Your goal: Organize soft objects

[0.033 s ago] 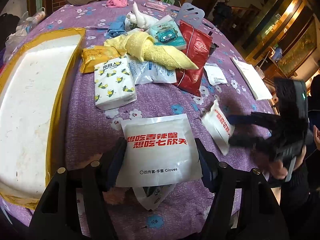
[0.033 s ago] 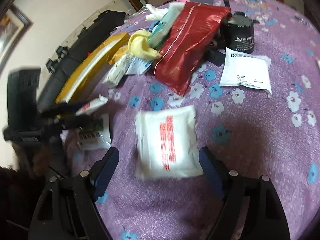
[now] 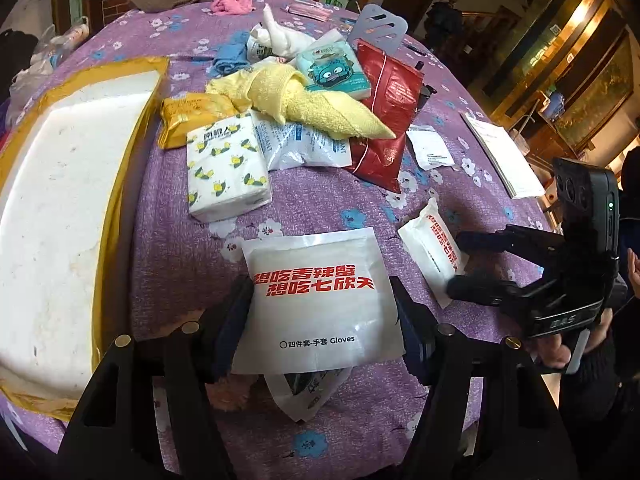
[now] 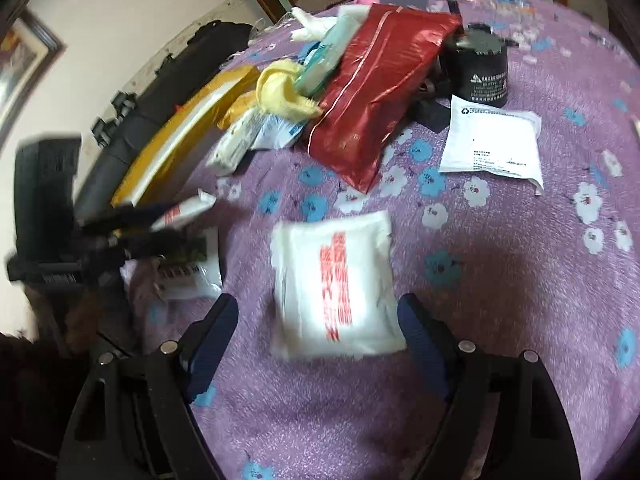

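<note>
My left gripper (image 3: pixel 320 316) is shut on a flat white gloves packet with red print (image 3: pixel 316 300) and holds it above the purple flowered tablecloth (image 3: pixel 320 208). In the right wrist view that gripper (image 4: pixel 168 226) shows at left with the packet edge-on (image 4: pixel 184 210). My right gripper (image 4: pixel 316 328) is open, its blue pads either side of a small white packet with red print (image 4: pixel 332 284). In the left wrist view the right gripper (image 3: pixel 456 264) straddles that packet (image 3: pixel 432 248).
A pile sits mid-table: yellow towel (image 3: pixel 312 108), white tissue pack (image 3: pixel 224 168), red pouch (image 3: pixel 384 112), teal tissue pack (image 3: pixel 332 68), orange packet (image 3: pixel 192 116). A white foam tray in yellow wrap (image 3: pixel 60 208) lies left. A black canister (image 4: pixel 480 68) and white sachet (image 4: pixel 492 144) stand right.
</note>
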### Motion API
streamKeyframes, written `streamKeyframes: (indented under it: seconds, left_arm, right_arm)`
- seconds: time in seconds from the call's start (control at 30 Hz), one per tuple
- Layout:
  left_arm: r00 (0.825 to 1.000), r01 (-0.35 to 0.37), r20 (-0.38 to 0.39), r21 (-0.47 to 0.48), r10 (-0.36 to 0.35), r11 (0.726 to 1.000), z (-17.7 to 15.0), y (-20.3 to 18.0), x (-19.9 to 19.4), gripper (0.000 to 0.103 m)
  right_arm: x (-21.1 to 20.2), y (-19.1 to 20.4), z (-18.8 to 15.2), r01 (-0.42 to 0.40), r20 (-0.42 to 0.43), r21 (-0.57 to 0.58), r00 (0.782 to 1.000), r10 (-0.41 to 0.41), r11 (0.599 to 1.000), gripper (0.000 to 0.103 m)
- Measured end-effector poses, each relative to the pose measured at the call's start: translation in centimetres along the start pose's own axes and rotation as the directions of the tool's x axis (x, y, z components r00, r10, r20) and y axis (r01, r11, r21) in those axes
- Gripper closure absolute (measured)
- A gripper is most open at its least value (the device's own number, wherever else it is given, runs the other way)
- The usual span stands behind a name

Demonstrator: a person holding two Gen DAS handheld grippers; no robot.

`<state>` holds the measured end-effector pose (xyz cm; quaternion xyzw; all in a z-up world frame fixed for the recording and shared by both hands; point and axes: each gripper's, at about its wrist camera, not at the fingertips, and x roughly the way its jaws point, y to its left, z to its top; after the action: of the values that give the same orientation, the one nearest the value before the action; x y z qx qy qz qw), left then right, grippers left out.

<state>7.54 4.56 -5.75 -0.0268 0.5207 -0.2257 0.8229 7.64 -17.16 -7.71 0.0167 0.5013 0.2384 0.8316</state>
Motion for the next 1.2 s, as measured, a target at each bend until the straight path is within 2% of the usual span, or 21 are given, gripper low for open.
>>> streamKeyframes:
  seconds: [0.13,0.17,0.27,0.33,0.5,0.6,0.7,0.8,0.9,1.0,1.07,1.13,1.2]
  left_arm:
    - [1.000,-0.019,0.022,-0.014,0.019,1.000,0.0,0.2,-0.6,0.036]
    - [1.000,-0.014,0.025,-0.016,0.014,1.000,-0.1,0.2,-0.8,0.036]
    - [0.999,-0.027,0.034,-0.012,0.027,1.000,-0.2,0.4,-1.3,0.036]
    - [0.999,-0.034,0.041,-0.009,0.035,0.999,-0.3,0.5,-1.7,0.036]
    - [0.997,-0.031,0.071,-0.021,0.033,0.999,-0.4,0.8,-2.9,0.036]
    - [0.996,-0.023,0.083,-0.030,0.025,0.999,-0.7,1.0,-3.7,0.036]
    - [0.994,-0.038,0.103,-0.042,0.042,0.998,-1.0,1.5,-4.6,0.036]
    - [0.991,-0.044,0.124,-0.058,0.051,0.997,-0.8,2.1,-5.8,0.036]
    - [0.984,-0.067,0.159,-0.075,0.078,0.995,-0.5,3.5,-7.9,0.036]
    - [0.969,-0.136,0.193,-0.116,0.157,0.984,0.0,6.2,-10.1,0.036]
    - [0.950,-0.209,0.201,-0.159,0.239,0.965,0.3,8.8,-11.0,0.036]
    - [0.941,-0.242,0.191,-0.195,0.279,0.950,0.6,10.9,-11.0,0.036]
    - [0.942,-0.248,0.171,-0.228,0.289,0.942,0.6,13.2,-10.6,0.036]
  right_arm:
    - [1.3,1.7,0.5,0.158,0.045,0.072,0.986,-0.161,0.985,0.020]
    - [1.7,2.4,0.5,0.209,0.059,0.065,0.975,-0.213,0.976,0.020]
    - [3.2,4.2,-0.1,0.384,0.103,-0.007,0.919,-0.381,0.923,0.022]
    - [3.0,4.1,-0.5,0.376,0.118,0.035,0.919,-0.377,0.926,0.033]
    - [2.4,3.5,-1.0,0.404,0.141,0.096,0.899,-0.414,0.910,0.058]
    - [0.7,3.1,-1.5,0.364,0.158,0.126,0.911,-0.381,0.923,0.061]
    - [-1.9,3.1,-1.2,0.326,0.220,0.148,0.910,-0.353,0.934,0.061]
    - [-3.3,4.3,0.0,0.210,0.269,0.154,0.931,-0.246,0.966,0.061]
    - [-3.5,6.7,1.4,0.115,0.304,0.104,0.942,-0.142,0.988,0.061]
    - [-2.9,9.9,3.4,0.028,0.309,0.039,0.950,-0.039,0.999,0.061]
    - [-2.0,11.5,5.0,-0.018,0.296,-0.008,0.955,0.020,1.000,0.061]
    - [-0.5,13.4,6.7,-0.040,0.274,-0.051,0.960,0.053,0.998,0.061]
    - [1.2,14.8,8.2,-0.068,0.250,-0.077,0.964,0.085,0.995,0.061]
